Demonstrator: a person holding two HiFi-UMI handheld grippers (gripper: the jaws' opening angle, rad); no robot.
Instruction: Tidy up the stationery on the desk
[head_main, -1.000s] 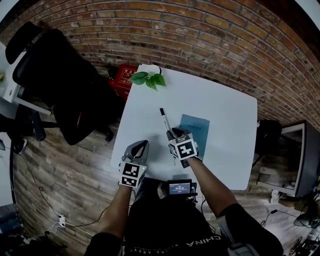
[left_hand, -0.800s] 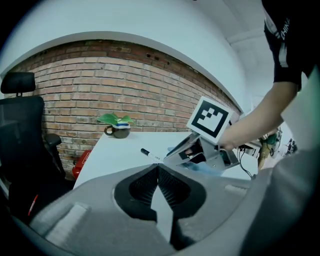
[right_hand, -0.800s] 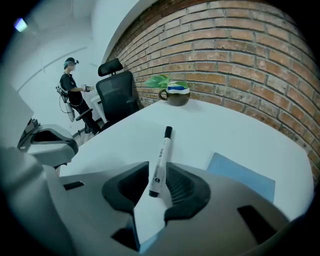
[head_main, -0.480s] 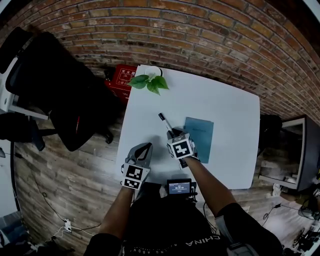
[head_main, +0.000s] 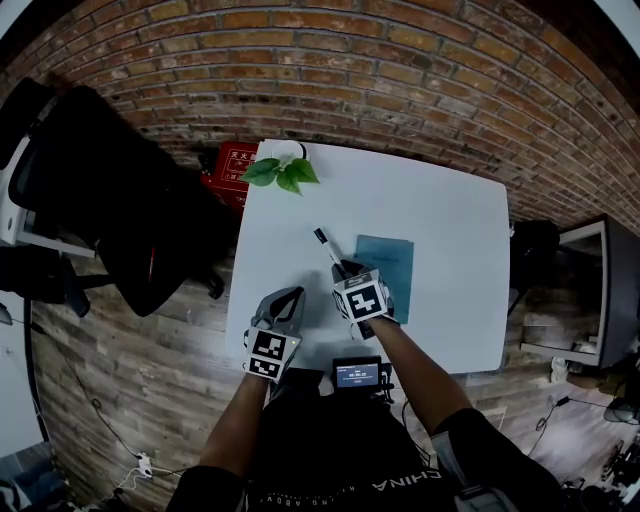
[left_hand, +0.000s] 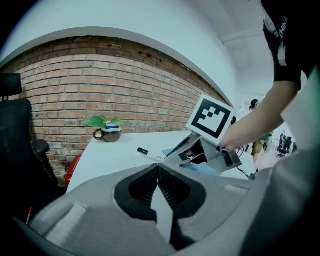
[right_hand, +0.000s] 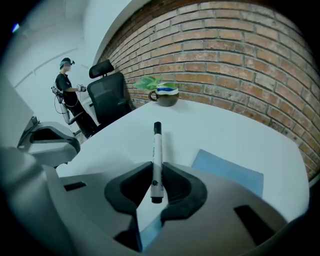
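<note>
While the jaws of the right tool (right_hand: 156, 172) have just been closing, I see its dark pads (right_hand: 175, 184) pressed on either side of the marker (right_hand: 157, 150), close to the end nearest the camera, so I read this as a grip on the marker. The white barrel runs straight out from the jaws and its black cap points away toward the potted plant (right_hand: 161, 90) at the far edge of the surface (head_main: 450, 230). I cannot tell whether the far end of the marker rests on the surface or hangs just above it. From the head view the marker sits near the middle of the surface, slanting up and to the left out of the right tool, with the blue notebook (head_main: 385, 262) lying flat just beside it on the right. The left tool (left_hand: 156, 169) has its jaws together with nothing between them; it hangs at the near left edge of the surface, to the left of the right tool and apart from it. Its own view looks across at the right tool and the marker. A brick wall (head_main: 400, 90) runs behind the surface, a black office chair (head_main: 110, 190) stands off to the left on the wooden floor (head_main: 130, 370), and a red box (head_main: 232, 160) sits below the corner by the plant.
</note>
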